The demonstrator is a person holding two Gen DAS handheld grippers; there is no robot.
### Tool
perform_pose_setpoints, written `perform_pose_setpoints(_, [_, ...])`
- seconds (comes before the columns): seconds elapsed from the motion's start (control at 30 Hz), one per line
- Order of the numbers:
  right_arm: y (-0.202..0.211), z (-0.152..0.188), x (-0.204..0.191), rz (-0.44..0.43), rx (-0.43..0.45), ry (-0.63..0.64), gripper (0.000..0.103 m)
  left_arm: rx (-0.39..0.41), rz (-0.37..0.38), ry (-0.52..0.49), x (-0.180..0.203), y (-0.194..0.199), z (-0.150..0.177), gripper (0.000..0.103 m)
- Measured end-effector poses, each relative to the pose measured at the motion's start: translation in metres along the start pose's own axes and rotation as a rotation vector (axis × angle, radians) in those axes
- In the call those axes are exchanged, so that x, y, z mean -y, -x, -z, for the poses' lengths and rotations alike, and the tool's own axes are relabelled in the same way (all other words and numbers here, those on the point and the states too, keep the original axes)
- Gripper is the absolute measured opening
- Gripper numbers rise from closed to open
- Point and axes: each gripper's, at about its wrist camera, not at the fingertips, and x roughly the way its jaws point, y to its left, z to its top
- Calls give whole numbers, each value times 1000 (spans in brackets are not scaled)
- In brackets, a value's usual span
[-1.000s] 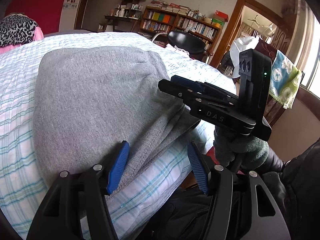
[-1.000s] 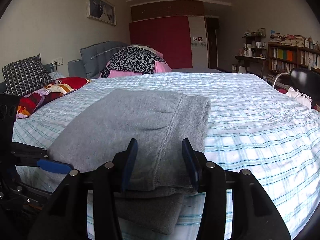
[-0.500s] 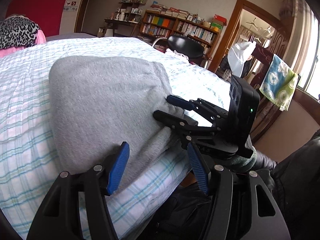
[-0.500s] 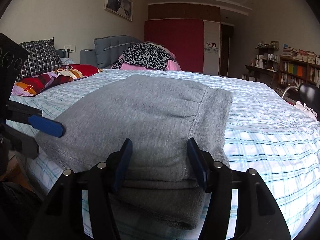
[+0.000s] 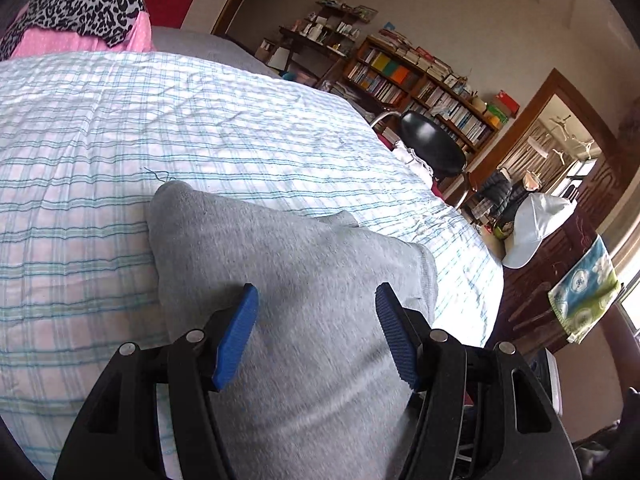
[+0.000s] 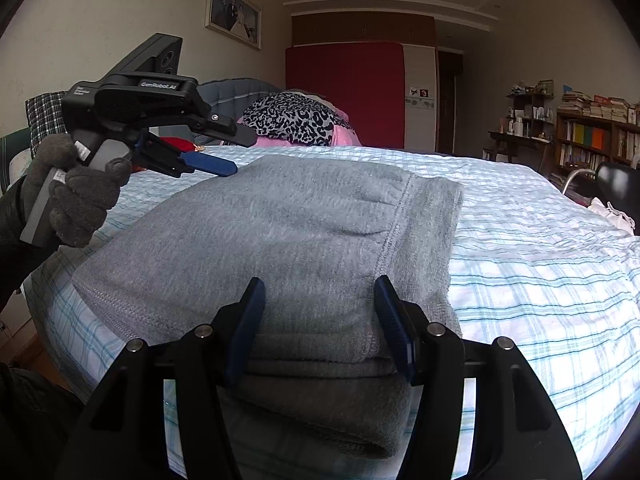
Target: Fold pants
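The left hand-held gripper (image 5: 316, 332) is seen released: blue pads (image 5: 236, 336) stand roughly half apart, w/ grey fabric showing btwn them but nothing pinched. In the right wrist view this same gripper (image 6: 228, 152) appears at 10 o'clock, raised above the far-left edge of the pants, held by a grey-gloved hand (image 6: 76, 192); no cloth hangs from it.

The right hand-held gripper (image 6: 320, 320) is also released. Its jaws have just been opening, and the folded stack's near edge lies btwn the pads (image 6: 248, 324) w/o being pressed.

The pants (image 6: 280, 240), grey and folded into a layered rectangle, lie on the bed (image 6: 540, 280), on a blue-and-white checked sheet, near its front edge. In the left wrist view the pants (image 5: 304, 264) fill the 6 o'clock area.

Shown only by the right wrist view: stacked fold layers at the near edge, a framed picture (image 6: 234, 12) at 11 o'clock, a checked pillow (image 6: 44, 120) at 9 o'clock, a red panel (image 6: 344, 92) at 12.

Shown only by the left wrist view: a doorway (image 5: 552, 152) at 3 o'clock, a white cap (image 5: 536, 228) and a patterned towel (image 5: 584, 296) nearby.

Both views show a leopard-print cloth (image 5: 80, 4), a bookshelf (image 5: 424, 84) and a black chair (image 5: 432, 144).
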Motion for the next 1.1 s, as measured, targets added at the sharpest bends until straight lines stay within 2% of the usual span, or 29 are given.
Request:
perform_pose_setpoints(0.17, [-2, 0, -1, 0, 0, -4, 59, -77, -93, -1, -19, -31, -21, 61])
perform_pose_setpoints(0.33, [-4, -1, -1, 0, 1, -6, 59, -111, -192, -66, -20, -59, -18, 61])
perform_pose_setpoints(0.57, [-4, -7, -1, 2, -17, -5, 59, -60, -236, -100, -12, -48, -12, 61])
perform_pose_setpoints(0.7, [-3, -15, 4, -3, -35, -47, 60, -45, -260, -132, -1, -42, -8, 63])
perform_pose_setpoints(0.83, [4, -27, 3, -52, -21, -94, 62, -33, -276, -164, 9, -38, 0, 66])
perform_pose_setpoints(0.97, [4, -43, -15, -116, 10, -57, 62, -29, -286, -194, 18, -37, 7, 66])
perform_pose_setpoints(1.1, [-12, -47, -39, -165, -42, -5, 63, -31, -282, -195, 19, -38, 8, 66])
